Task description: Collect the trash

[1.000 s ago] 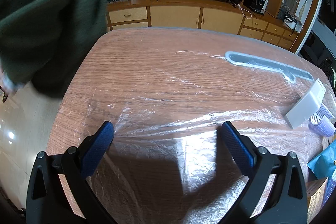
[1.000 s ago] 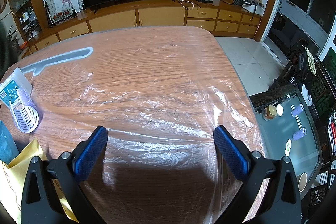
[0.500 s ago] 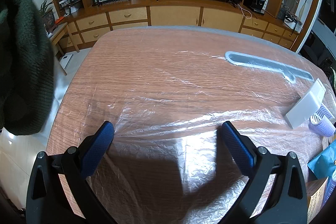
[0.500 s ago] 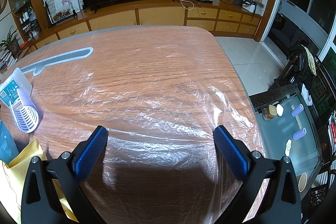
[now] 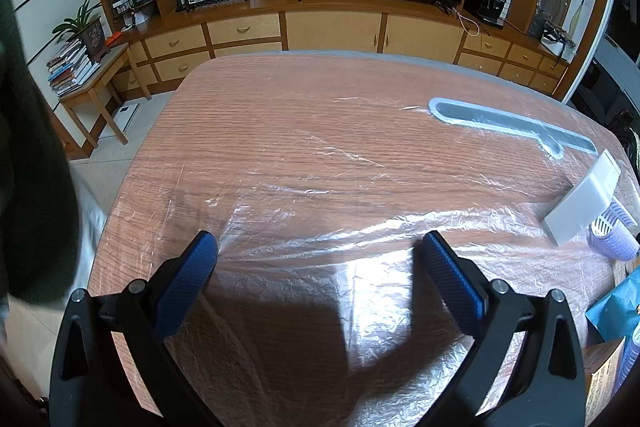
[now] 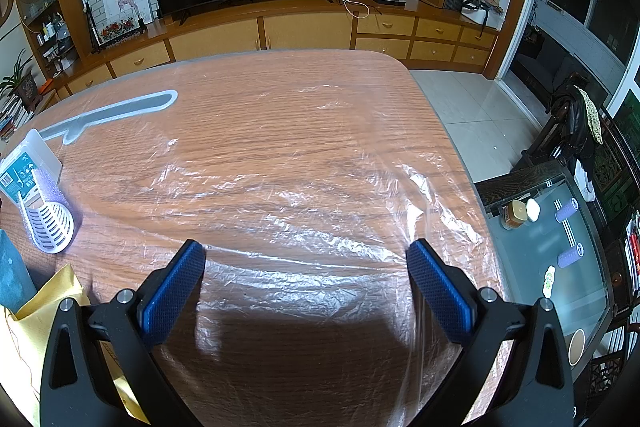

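A wooden table [image 5: 280,115] is covered by a crinkled clear plastic sheet [image 5: 320,227], also in the right wrist view [image 6: 320,211]. My left gripper [image 5: 320,267] is open and empty just above the sheet. My right gripper [image 6: 306,275] is open and empty above the sheet near the table's right edge. A white flat box [image 5: 584,199] and a purple hair roller [image 5: 612,235] lie at the right in the left wrist view; the box [image 6: 24,171] and roller [image 6: 48,215] are at the left in the right wrist view. A yellow envelope [image 6: 36,327] and a blue packet [image 5: 616,311] lie near them.
A grey shoehorn-like strip [image 5: 508,125] lies under the sheet at the far side. A TV cabinet [image 5: 332,27] stands behind the table. A glass side table [image 6: 560,255] with small items is to the right. A dark green sleeve [image 5: 28,167] fills the left edge.
The dark green sleeve has moved out to the left edge of the left wrist view, uncovering the room behind it. Both grippers and the table items have stayed still.
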{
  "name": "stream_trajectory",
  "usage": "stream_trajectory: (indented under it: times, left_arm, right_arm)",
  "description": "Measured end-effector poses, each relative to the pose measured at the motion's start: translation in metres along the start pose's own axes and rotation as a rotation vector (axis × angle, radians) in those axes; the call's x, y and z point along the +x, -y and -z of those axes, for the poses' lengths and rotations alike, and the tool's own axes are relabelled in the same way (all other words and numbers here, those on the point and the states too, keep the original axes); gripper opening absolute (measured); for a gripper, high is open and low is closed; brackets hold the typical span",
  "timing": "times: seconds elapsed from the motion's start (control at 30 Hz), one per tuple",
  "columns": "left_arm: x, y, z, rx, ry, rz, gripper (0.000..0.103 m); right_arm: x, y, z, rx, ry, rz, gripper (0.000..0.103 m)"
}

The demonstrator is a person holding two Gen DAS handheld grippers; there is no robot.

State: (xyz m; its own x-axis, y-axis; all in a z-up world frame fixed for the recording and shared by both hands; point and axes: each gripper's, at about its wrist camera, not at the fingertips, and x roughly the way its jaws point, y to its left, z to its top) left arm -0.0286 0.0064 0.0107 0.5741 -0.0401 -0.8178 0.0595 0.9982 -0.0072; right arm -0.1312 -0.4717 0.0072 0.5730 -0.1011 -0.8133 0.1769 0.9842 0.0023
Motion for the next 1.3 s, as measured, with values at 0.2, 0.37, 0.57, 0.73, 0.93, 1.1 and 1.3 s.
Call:
stream_trajectory:
  times: [0.2,0.37,0.57,0.73,0.93,1.1,1.3]
  left_arm:
    - [0.0,0.0,0.0,0.0,0.0,0.0,0.102]
    - [-0.0001,0.0004,0.0001,0.0,0.0,0.0,0.102]
    - [-0.0001,0.0004,0.0001,0.0,0.0,0.0,0.102]
    - [0.0001,-0.0003,0.0,0.0,0.0,0.0,0.102]
    - [0.0029,0.0039,-0.001,-0.028,0.0,-0.02,0.102]
    - [0.0036,0.0022,-0.0013,-0.027,0.0,-0.02,0.102]
    - [0.0038,0.0021,-0.0013,-0.027,0.0,-0.019,0.102]
  right_arm:
    - [0.0,0.0,0.0,0.0,0.0,0.0,0.099]
    - [0.0,0.0,0.0,0.0,0.0,0.0,0.099]
    - [0.0,0.0,0.0,0.0,0.0,0.0,0.099]
    - [0.0,0.0,0.0,0.0,0.0,0.0,0.099]
    - [0.0,0.0,0.0001,0.0,0.0,0.0,0.099]
    - [0.0,0.0,0.0001,0.0,0.0,0.0,0.099]
    - [0.0,-0.0001,0.0,0.0,0.0,0.0,0.099]
